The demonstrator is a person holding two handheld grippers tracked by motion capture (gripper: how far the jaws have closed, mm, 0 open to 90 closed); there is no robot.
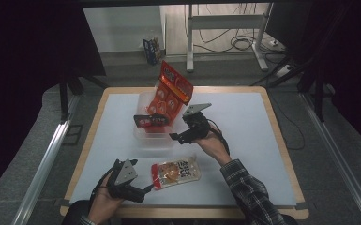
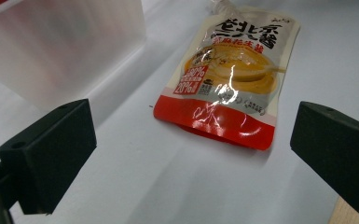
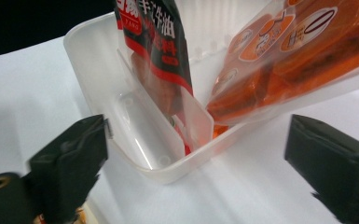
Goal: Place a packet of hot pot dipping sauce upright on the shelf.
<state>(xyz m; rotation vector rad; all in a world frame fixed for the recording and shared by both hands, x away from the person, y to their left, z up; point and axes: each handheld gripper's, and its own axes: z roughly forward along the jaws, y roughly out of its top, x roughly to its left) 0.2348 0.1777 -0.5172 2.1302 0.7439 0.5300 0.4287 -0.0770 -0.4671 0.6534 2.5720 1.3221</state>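
Note:
A clear plastic bin (image 1: 146, 136) stands mid-table with a divider inside. A tall orange snack packet (image 1: 171, 91) leans up out of its far part, and a black-and-red packet (image 1: 151, 121) stands beside the divider. My right gripper (image 1: 180, 132) is just right of the bin, open, its jaws apart from both packets. In the right gripper view the bin's near corner (image 3: 168, 175) sits ahead of the open right gripper (image 3: 196, 172), with the black packet (image 3: 154, 42) and the orange packet (image 3: 298, 51) behind it. A red-and-cream sauce pouch (image 1: 176, 172) lies flat near the front edge. My left gripper (image 1: 145, 191) rests open beside the pouch's left end.
In the left gripper view the sauce pouch (image 2: 228, 79) lies beyond the wide-open left gripper (image 2: 191, 158), with the bin's frosted wall (image 2: 65, 46) at upper left. The white mat (image 1: 253, 140) covers a wooden table. Black stands and a metal frame surround it.

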